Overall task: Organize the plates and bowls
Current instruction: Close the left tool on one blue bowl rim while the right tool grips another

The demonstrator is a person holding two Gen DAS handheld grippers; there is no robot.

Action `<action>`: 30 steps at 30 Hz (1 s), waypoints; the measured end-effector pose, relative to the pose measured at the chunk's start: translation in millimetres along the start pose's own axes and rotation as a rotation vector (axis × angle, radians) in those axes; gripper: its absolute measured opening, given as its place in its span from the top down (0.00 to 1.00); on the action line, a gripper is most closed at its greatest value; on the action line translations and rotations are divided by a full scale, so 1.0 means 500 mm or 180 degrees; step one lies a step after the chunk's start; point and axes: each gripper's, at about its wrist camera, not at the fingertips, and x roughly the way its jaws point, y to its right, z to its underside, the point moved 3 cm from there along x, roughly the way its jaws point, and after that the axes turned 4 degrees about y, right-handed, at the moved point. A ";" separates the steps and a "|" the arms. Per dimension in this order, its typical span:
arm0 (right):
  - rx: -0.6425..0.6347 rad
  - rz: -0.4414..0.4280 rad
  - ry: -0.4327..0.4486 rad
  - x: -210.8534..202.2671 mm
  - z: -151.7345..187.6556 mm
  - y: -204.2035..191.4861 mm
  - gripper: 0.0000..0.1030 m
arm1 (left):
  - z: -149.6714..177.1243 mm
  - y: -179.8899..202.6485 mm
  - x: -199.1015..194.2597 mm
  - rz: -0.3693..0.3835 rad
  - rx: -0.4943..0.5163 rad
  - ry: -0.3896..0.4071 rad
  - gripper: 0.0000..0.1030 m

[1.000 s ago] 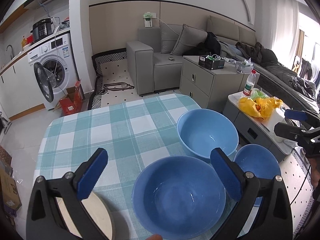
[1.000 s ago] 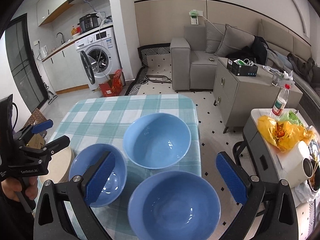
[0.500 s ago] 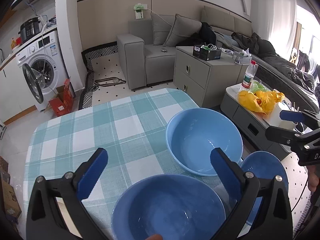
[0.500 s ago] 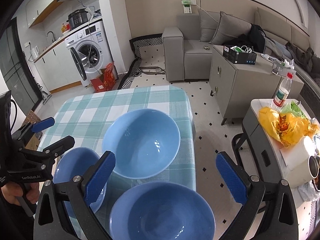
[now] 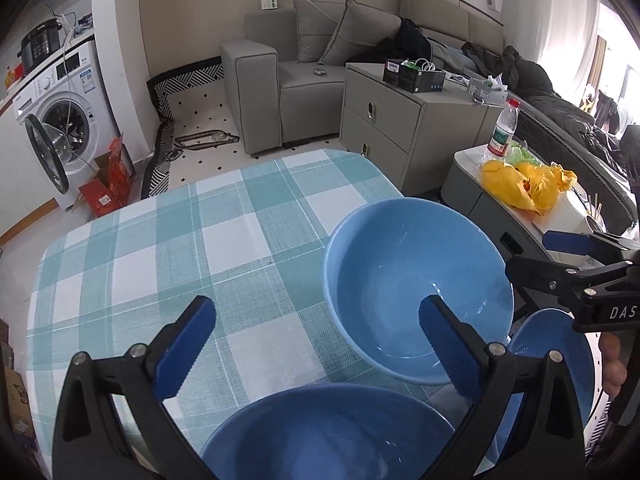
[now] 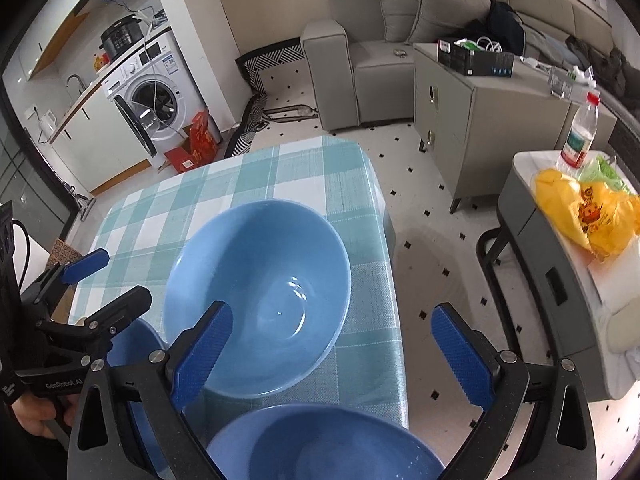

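Note:
Three blue bowls stand on the teal check tablecloth point(image 5: 224, 232). The largest bowl point(image 5: 416, 288) point(image 6: 260, 292) sits by the table's right edge, just ahead of both grippers. My left gripper point(image 5: 316, 332) is open and hangs over the near-left bowl point(image 5: 328, 436) point(image 6: 136, 348), its right finger overlapping the large bowl's rim. My right gripper point(image 6: 332, 328) is open above the near-right bowl point(image 6: 320, 444) point(image 5: 560, 360), its left finger in front of the large bowl. Each gripper shows in the other's view: left gripper point(image 6: 116, 276), right gripper point(image 5: 536, 252). Nothing is held.
The table's right edge point(image 6: 384, 240) drops to the tiled floor. A grey side cart point(image 6: 560, 264) with a yellow bag point(image 5: 524, 184) and a bottle point(image 6: 580, 136) stands to the right. A grey cabinet point(image 5: 408, 128), a sofa and a washing machine point(image 5: 68, 128) lie beyond.
Both grippers have moved forward over the table towards the large bowl, and the near bowls have slid down in each view. The cream plate at the left has left the left wrist view. Both grippers stay open.

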 end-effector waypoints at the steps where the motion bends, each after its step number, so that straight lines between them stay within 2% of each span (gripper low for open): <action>1: 0.0018 0.0000 -0.0023 0.007 0.002 0.003 0.03 | 0.001 0.001 0.006 0.0016 0.0000 -0.0020 0.02; 6: 0.0075 -0.0030 -0.0125 0.036 0.010 0.012 0.10 | 0.001 0.010 0.028 0.0001 0.0045 -0.0060 0.02; 9: 0.0088 -0.0066 -0.0211 0.053 0.016 0.015 0.24 | 0.002 0.013 0.039 -0.0011 0.0075 -0.0101 0.02; 11: 0.0088 -0.0102 -0.0262 0.063 0.021 0.016 0.26 | 0.004 0.015 0.049 -0.0022 0.0094 -0.0145 0.02; 13: 0.0090 -0.0101 -0.0290 0.069 0.025 0.017 0.36 | 0.006 0.017 0.059 -0.0017 0.0107 -0.0216 0.07; 17: 0.0119 -0.0193 -0.0378 0.084 0.034 0.015 0.46 | 0.013 0.024 0.072 0.0035 0.0136 -0.0312 0.12; 20: 0.0102 -0.0207 -0.0413 0.091 0.040 0.012 0.48 | 0.016 0.020 0.080 0.0083 0.0052 -0.0354 0.23; 25: 0.0057 -0.0212 -0.0442 0.096 0.046 0.002 0.62 | 0.026 0.006 0.091 0.0191 -0.0116 -0.0419 0.45; 30: 0.0016 -0.0189 -0.0445 0.092 0.048 -0.004 0.71 | 0.038 0.009 0.094 0.0213 -0.0050 -0.0446 0.63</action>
